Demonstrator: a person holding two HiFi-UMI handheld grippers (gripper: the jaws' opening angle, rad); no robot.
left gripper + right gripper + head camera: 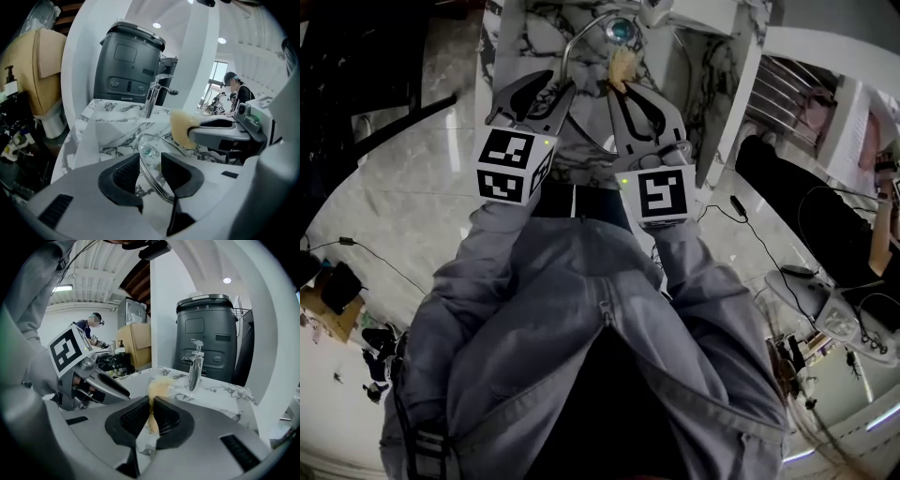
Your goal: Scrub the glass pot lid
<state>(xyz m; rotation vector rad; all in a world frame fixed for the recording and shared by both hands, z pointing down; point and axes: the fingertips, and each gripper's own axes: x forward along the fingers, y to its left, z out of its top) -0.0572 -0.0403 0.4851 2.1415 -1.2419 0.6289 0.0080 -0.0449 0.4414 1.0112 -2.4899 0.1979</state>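
Sink of white veined marble (110,133) holds a round glass pot lid (146,151). Left gripper (150,163) jaws stand apart, with the lid's rim between them. Right gripper (151,409) is clamped on a yellow sponge (158,389).

A white, grey-veined marble counter (112,110) with a sunken basin (115,136) carries a chrome faucet (151,96) standing upright at its back edge; the glass pot lid (146,151) rests tilted in the basin
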